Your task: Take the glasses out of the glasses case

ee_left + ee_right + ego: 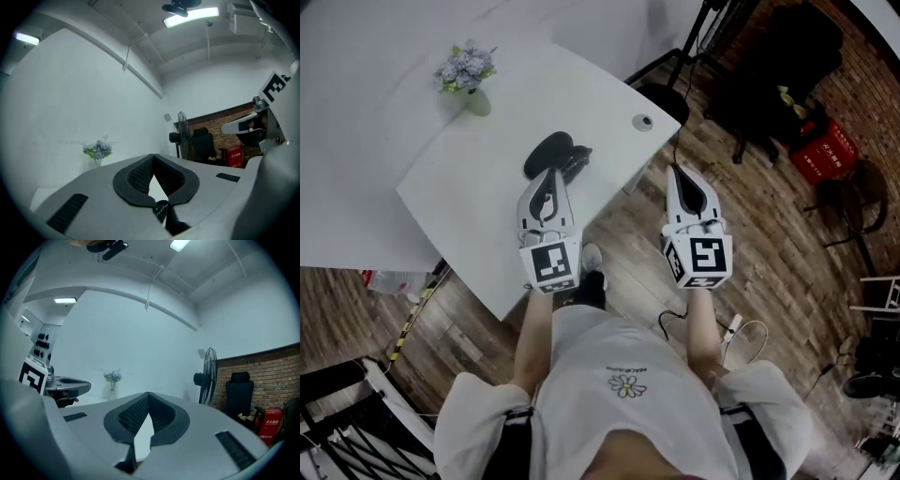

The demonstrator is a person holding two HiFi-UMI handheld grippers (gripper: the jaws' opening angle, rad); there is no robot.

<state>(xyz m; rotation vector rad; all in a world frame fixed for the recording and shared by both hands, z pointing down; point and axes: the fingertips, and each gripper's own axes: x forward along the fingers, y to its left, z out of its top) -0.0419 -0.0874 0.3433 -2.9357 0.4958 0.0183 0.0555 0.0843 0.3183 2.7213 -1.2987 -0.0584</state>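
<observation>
Left tongs (551, 178), right tongs (676, 172), tips together; probable glasses case (549, 150) ahead.

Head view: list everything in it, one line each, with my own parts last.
table: one, white, left half of the view
glasses case: one, black, on the table near its right edge
flower vase: one, purple blooms, far side of the table
disc: one, small, grey, at the table's right corner
chair: one, black, top right
crate: one, red, on the floor at right
left hand-held gripper: one, white, shut, empty, just short of the glasses case
right hand-held gripper: one, white, shut, empty, over the floor
</observation>
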